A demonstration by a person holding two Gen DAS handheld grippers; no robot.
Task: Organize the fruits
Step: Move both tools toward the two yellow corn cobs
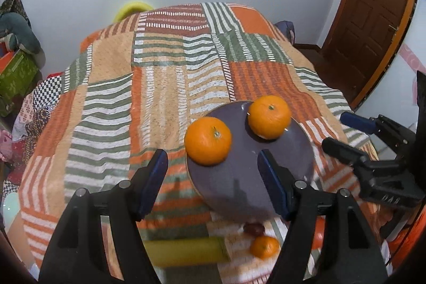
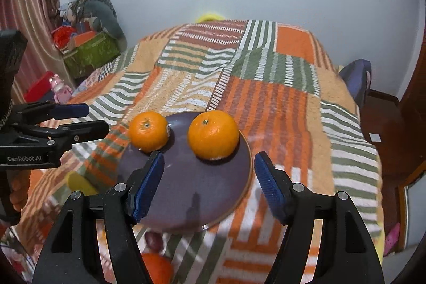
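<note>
A purple plate (image 1: 239,177) (image 2: 191,185) lies on the striped bedspread with two oranges on it. One orange (image 1: 207,140) (image 2: 149,131) sits at the plate's left rim, the other (image 1: 269,116) (image 2: 213,135) toward its far right. My left gripper (image 1: 214,177) (image 2: 90,120) hovers open above the plate's near left side, holding nothing. My right gripper (image 2: 209,177) (image 1: 343,133) is open above the plate's near part, also holding nothing. On the bedspread nearer than the plate lie a banana (image 1: 186,252) (image 2: 80,185), a small orange (image 1: 265,246) (image 2: 157,268) and a dark red fruit (image 1: 254,228) (image 2: 153,240).
The striped bedspread (image 1: 159,87) covers a bed that runs to the far wall. A green box (image 2: 90,52) with clutter stands at the left of the bed. A brown door (image 1: 372,17) is on the right. A hand (image 2: 18,190) holds the left gripper's grip.
</note>
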